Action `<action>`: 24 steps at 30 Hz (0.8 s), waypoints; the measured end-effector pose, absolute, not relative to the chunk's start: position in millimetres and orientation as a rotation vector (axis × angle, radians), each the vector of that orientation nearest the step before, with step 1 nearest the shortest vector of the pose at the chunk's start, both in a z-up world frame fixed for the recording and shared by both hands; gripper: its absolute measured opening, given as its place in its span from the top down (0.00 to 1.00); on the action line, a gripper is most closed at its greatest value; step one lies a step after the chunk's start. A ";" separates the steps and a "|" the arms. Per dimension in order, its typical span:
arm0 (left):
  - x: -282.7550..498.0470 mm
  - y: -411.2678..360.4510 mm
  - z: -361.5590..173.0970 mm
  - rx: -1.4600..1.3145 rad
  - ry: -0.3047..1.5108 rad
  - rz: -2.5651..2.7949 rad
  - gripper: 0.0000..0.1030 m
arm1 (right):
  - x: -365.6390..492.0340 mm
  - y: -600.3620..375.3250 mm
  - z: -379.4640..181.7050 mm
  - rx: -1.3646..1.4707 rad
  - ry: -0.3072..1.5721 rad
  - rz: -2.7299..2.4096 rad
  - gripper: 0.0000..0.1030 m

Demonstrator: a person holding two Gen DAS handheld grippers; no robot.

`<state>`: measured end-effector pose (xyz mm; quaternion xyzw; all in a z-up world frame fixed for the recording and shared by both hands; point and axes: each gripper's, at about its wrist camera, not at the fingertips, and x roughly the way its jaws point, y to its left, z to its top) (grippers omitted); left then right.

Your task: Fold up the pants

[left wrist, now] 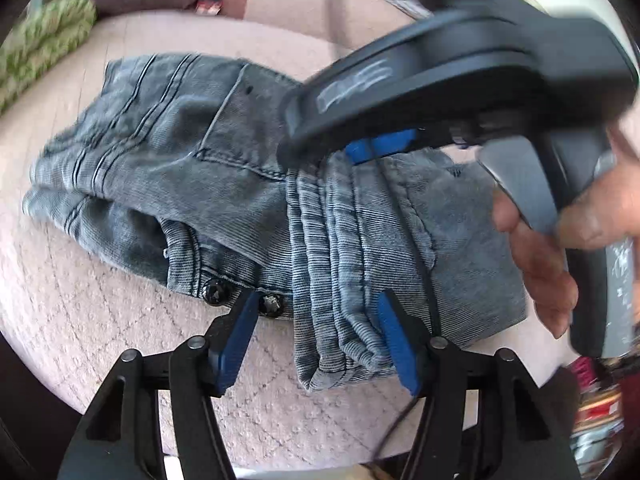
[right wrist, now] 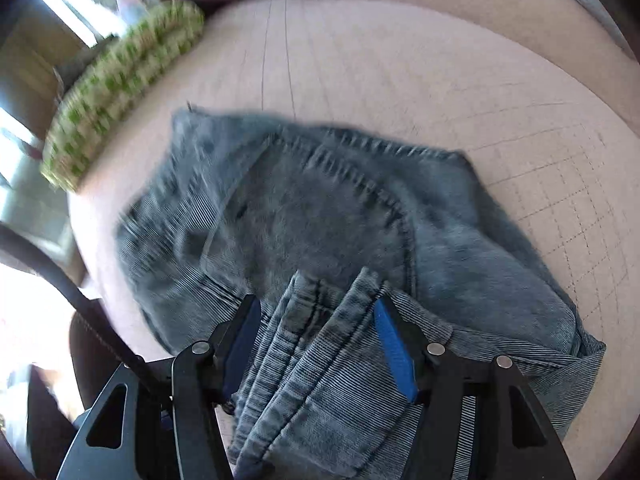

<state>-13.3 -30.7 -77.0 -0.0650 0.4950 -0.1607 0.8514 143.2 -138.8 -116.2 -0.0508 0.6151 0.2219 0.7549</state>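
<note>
Two close wrist views down along each tongs, both sharing the jeans [left wrist: 224, 152] on the pink cushion [right wrist: 420, 72].

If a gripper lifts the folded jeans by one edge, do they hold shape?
Probably not. The grey-blue denim jeans sag and crease, so likely floppy. Stacked folded layers suggest some heft and may slide apart. The quilted pink cover probably grips them.

Folded grey-blue denim pants [left wrist: 224, 152] lying on a pale quilted cushion [left wrist: 100, 320], leg hems [left wrist: 340, 320] laid across the seat panel. Behind and to the left, at the cushion's edge, a green-and-cream knitted blanket [right wrist: 120, 92]. Between the right gripper's [right wrist: 316, 344] spread jaws, the hems.
</note>
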 end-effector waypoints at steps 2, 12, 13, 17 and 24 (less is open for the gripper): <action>-18.1 -28.8 -73.2 -0.124 1.014 -0.361 0.66 | 136.0 -137.3 -117.2 -0.176 1.325 0.443 0.68; -1.7 -12.9 -30.5 -0.285 0.994 -0.498 0.88 | 112.8 -196.4 -44.3 0.070 1.148 0.393 0.88; 3.0 -12.4 -26.0 -0.289 0.983 -0.500 0.88 | 115.0 -199.8 -35.9 0.087 1.125 0.383 0.88; 29.5 -5.8 -29.2 -0.308 0.980 -0.448 0.88 | 138.5 -199.8 -22.2 0.144 1.098 0.363 0.88; 52.3 13.1 -75.0 -0.341 1.126 -0.402 0.78 | 182.2 -171.7 -77.5 0.250 1.187 0.437 0.63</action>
